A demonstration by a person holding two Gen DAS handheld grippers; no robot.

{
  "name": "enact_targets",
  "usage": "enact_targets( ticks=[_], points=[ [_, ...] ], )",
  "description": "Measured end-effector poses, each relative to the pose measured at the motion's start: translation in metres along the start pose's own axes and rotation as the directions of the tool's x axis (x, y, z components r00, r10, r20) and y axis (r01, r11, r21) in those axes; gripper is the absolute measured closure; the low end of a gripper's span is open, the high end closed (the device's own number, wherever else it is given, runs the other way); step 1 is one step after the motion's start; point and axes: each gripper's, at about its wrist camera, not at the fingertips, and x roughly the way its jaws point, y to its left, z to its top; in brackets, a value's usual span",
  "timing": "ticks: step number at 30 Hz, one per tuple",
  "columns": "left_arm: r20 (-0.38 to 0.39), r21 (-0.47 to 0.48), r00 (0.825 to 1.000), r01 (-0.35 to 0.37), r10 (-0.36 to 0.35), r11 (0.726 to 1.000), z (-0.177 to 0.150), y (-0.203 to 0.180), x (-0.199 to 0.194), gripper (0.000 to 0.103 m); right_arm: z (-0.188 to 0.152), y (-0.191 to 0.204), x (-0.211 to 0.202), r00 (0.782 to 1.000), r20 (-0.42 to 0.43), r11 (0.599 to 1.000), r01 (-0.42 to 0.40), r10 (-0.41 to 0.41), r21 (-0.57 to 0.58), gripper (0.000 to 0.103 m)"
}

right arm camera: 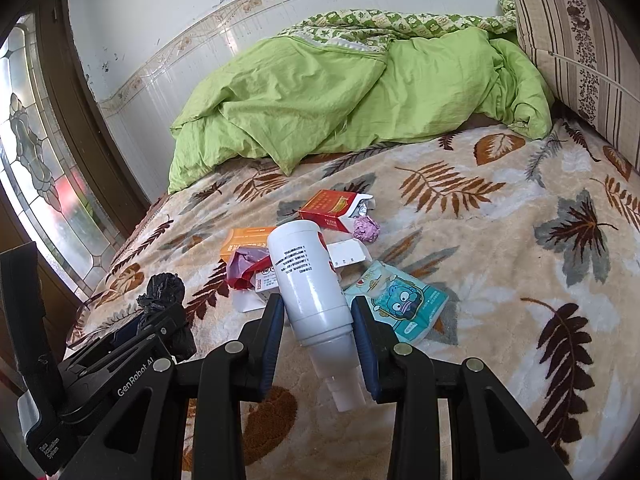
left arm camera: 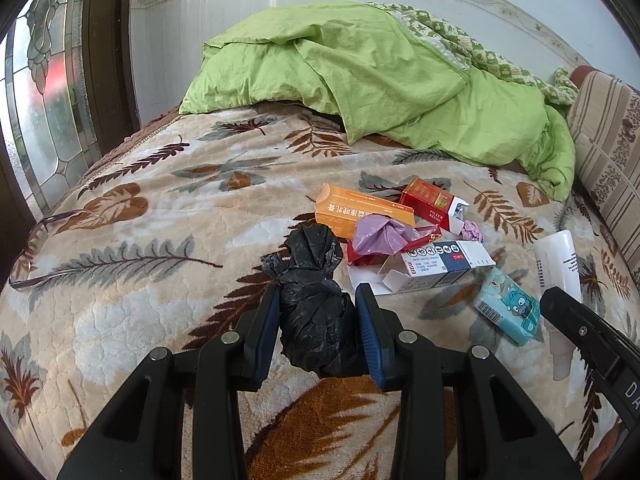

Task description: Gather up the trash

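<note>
Trash lies on a leaf-patterned bedspread (left arm camera: pixel 160 320). My left gripper (left arm camera: pixel 316 300) is shut on a crumpled black plastic bag (left arm camera: pixel 316 308), which also shows at the left of the right wrist view (right arm camera: pixel 162 288). My right gripper (right arm camera: pixel 318 310) is shut on a white plastic bottle (right arm camera: pixel 308 276), also seen at the right edge of the left wrist view (left arm camera: pixel 558 264). Behind them lie an orange box (left arm camera: pixel 360 210), a red cigarette pack (left arm camera: pixel 430 202), a purple bag (left arm camera: pixel 384 234), a white and blue box (left arm camera: pixel 436 266), a small crumpled purple wrapper (right arm camera: pixel 366 229) and a teal tissue pack (left arm camera: pixel 508 306).
A rumpled green duvet (left arm camera: pixel 360 76) lies at the far side of the bed. A striped cushion (left arm camera: pixel 608 152) stands at the right. A stained-glass door (left arm camera: pixel 44 92) and a dark wooden frame are on the left. Eyeglasses (left arm camera: pixel 36 248) lie near the bed's left edge.
</note>
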Motion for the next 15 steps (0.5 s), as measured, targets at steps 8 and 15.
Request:
enact_targets(
  ticks=[8,15],
  points=[
    [-0.003,-0.001,1.0,0.002,-0.002,1.0,-0.0002,-0.0001,0.0,0.067,0.0,-0.0003,0.0,1.0,0.0,1.0,0.0,0.0,0.0,0.066],
    [-0.002,-0.002,1.0,0.001,-0.001,1.0,-0.0005,0.0,-0.0004,0.067,0.0001,-0.0001,0.0002,1.0,0.0,1.0,0.0,0.0,0.0,0.066]
  ],
)
